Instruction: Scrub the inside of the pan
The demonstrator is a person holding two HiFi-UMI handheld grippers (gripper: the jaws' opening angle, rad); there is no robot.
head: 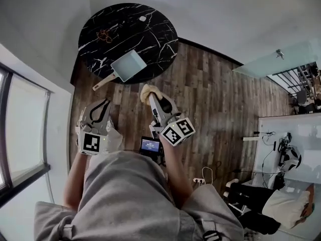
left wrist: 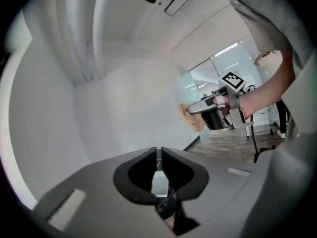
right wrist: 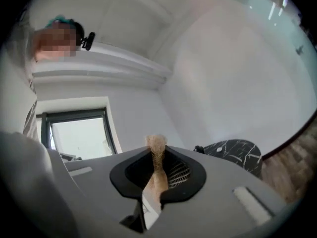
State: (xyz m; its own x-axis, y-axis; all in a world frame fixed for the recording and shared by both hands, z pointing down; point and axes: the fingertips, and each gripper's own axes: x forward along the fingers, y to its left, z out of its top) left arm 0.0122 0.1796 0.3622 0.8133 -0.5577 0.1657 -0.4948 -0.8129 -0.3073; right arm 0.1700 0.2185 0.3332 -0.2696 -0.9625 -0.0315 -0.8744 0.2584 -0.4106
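Wooden floorboards (head: 220, 99) spread out below me, with a round black marble desk (head: 130, 29) at the far left, close to a white wall. The pan (head: 128, 66) sits on the desk's near edge. It is pale and square, and its wooden handle points out to the near left past the edge. Both my claws hang over the floor on the near side, well apart from the pan. My left claw (left wrist: 158, 155) is clenched, its tips meeting with nothing between them. My right claw (right wrist: 157, 157) is clamped on a tan scrub pad (right wrist: 156, 144), whose frayed end pokes out beyond the tips.
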